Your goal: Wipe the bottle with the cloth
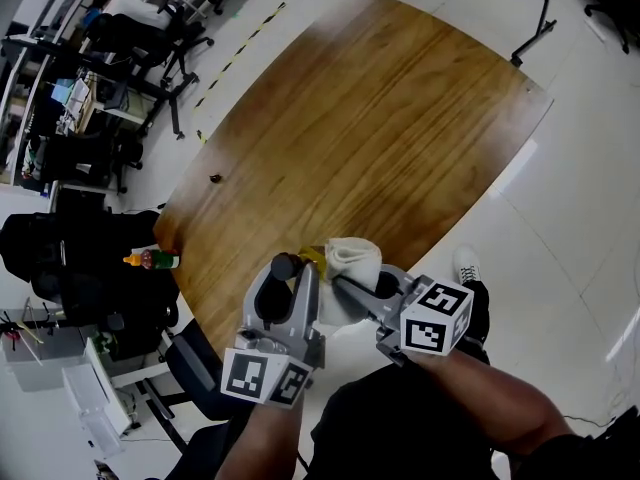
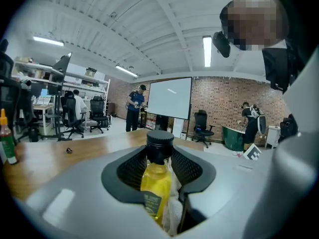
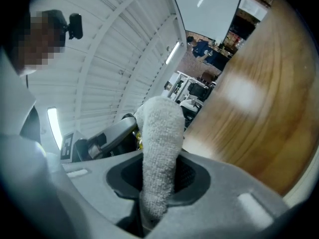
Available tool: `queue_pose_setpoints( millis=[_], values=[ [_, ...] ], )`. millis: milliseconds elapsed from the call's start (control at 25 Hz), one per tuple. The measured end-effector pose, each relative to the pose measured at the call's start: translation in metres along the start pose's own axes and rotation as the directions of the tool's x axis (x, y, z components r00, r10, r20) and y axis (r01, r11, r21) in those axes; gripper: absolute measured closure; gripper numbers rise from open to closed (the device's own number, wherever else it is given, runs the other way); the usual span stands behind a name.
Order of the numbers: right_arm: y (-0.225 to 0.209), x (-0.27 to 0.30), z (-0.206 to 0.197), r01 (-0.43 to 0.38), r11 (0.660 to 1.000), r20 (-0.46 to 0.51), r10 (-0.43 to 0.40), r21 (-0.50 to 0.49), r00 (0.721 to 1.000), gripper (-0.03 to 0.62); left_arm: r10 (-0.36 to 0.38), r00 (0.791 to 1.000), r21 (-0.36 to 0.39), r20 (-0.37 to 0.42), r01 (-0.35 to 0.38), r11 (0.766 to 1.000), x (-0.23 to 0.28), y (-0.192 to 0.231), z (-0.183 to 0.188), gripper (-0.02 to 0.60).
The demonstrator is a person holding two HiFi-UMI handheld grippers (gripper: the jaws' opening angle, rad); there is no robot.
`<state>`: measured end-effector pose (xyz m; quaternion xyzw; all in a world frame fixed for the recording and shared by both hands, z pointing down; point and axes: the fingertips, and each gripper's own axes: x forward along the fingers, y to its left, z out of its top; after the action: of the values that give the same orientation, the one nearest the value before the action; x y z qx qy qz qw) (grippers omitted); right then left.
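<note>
At the near edge of the wooden table [image 1: 390,118], right in front of the person, the bottle [image 2: 155,183] is held up off the wood by the left gripper [image 1: 295,270]. Seen from the left gripper view, its jaws are clamped on the bottle's neck and shoulder, just under the black cap [image 2: 160,139], with the yellow liquid showing below the pads. The bottle looks upright in that view, cap on top.

The cloth [image 3: 159,148], a white towelling thing, is pinched between the jaws of the right gripper [image 3: 158,179], so those jaws are closed on it too. A thick fold of it is left sticking out past the fingertips. In the head view the cloth is bunched just to the right of the bottle, and in the left gripper view a bit of it is pressed against the bottle's lower right side, so the two can be called touching.

Both grippers are pointed away from the person, close together, and their marker cubes are turned toward the head camera.

Further off, a small sauce bottle [image 1: 152,259] with an orange tip can be spotted just off the table's left corner, and a small dark thing [image 1: 214,178] is left lying on the wood near the left edge. Office chairs [image 1: 150,43] and desks are crowded along the far left.
</note>
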<state>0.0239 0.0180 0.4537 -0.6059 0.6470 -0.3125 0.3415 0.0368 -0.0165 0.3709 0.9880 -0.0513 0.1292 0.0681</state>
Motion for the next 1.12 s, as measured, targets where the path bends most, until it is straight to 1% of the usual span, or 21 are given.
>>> queue_pose_setpoints(
  millis=[120,240,320,440,520,560,640,760,840,1000,1080,1120],
  values=[
    [-0.013,0.005,-0.011,0.058,0.996,-0.049,-0.055,0.062,0.997,0.52,-0.004,1.0,-0.003,0.001,0.004,1.0,-0.002,0.005,0.0,0.416],
    [-0.028,0.004,-0.023,0.154,0.984,-0.119,-0.143,0.087,0.983,0.52,-0.007,1.0,-0.004,0.003,0.007,1.0,-0.003,0.005,-0.001,0.416],
    [-0.036,0.001,-0.027,0.222,0.972,-0.169,-0.207,0.075,0.964,0.52,-0.009,1.0,-0.006,0.005,0.009,1.0,-0.002,0.004,-0.002,0.416],
    [-0.043,0.001,-0.033,0.298,0.954,-0.234,-0.283,0.03,0.93,0.52,-0.012,1.0,-0.006,0.001,0.012,1.0,-0.002,0.005,-0.004,0.416],
    [-0.052,0.0,-0.039,0.347,0.937,-0.283,-0.325,0.031,0.902,0.52,-0.005,1.0,0.018,-0.025,0.006,1.0,-0.002,0.006,-0.012,0.417],
    [-0.057,0.0,-0.041,0.371,0.928,-0.306,-0.343,0.038,0.888,0.52,0.002,0.999,0.043,-0.036,0.0,0.999,-0.001,0.007,-0.017,0.432],
    [-0.066,-0.003,-0.045,0.414,0.908,-0.342,-0.372,0.057,0.863,0.52,0.007,0.999,0.076,-0.035,-0.004,0.997,-0.001,0.006,-0.023,0.436],
    [-0.077,-0.008,-0.05,0.473,0.877,-0.393,-0.407,0.085,0.825,0.52,0.006,0.999,0.076,-0.035,-0.003,0.997,0.002,0.003,-0.024,0.436],
    [-0.081,-0.01,-0.051,0.502,0.861,-0.418,-0.426,0.085,0.802,0.52,-0.002,1.0,0.077,-0.03,0.004,0.997,0.002,0.002,-0.024,0.436],
    [-0.083,-0.01,-0.055,0.537,0.84,-0.459,-0.451,0.071,0.766,0.52,-0.01,1.0,0.081,-0.005,0.01,0.997,-0.002,0.003,-0.025,0.437],
    [-0.082,-0.012,-0.057,0.548,0.832,-0.49,-0.442,0.09,0.751,0.52,-0.018,1.0,0.096,0.011,0.017,0.995,-0.004,0.003,-0.023,0.437],
    [-0.08,-0.015,-0.053,0.546,0.833,-0.502,-0.435,0.09,0.747,0.52,-0.021,1.0,0.102,0.016,0.02,0.995,-0.004,0.002,-0.022,0.437]
  ],
)
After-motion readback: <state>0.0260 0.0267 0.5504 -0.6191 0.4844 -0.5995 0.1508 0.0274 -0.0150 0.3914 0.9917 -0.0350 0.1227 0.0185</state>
